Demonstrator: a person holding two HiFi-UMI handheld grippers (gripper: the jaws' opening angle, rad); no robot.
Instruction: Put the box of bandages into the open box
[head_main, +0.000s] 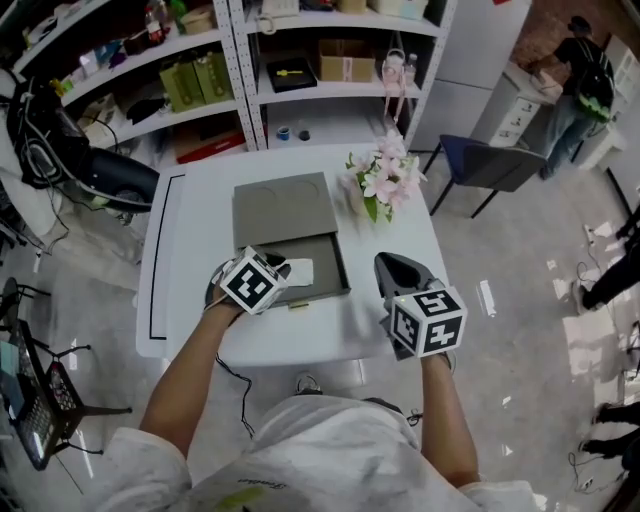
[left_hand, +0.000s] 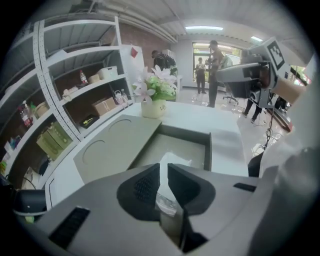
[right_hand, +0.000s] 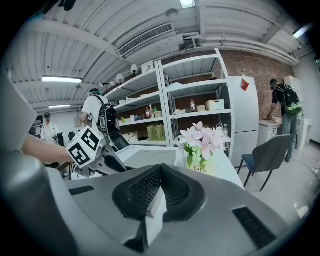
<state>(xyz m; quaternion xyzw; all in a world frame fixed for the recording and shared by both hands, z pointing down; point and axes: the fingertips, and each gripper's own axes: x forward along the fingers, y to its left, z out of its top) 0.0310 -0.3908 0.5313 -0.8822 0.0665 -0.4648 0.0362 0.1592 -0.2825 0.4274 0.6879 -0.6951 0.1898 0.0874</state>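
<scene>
A flat grey open box (head_main: 338, 262) lies on the white table, its lid (head_main: 283, 208) folded back behind it. My left gripper (head_main: 284, 269) is shut on the small white box of bandages (head_main: 301, 271), holding it just over the tray's near left part. In the left gripper view the white bandage box (left_hand: 173, 161) pokes out between the closed jaws of the left gripper (left_hand: 163, 173), with the tray (left_hand: 186, 145) beyond. My right gripper (head_main: 388, 263) hovers right of the box, shut and empty; the right gripper (right_hand: 159, 172) shows nothing between its jaws.
A vase of pink and white flowers (head_main: 385, 180) stands just behind the box's right corner. The table (head_main: 190, 220) has shelving (head_main: 330, 60) behind it, and a dark chair (head_main: 485, 165) sits to the right. A person (head_main: 575, 85) stands far back right.
</scene>
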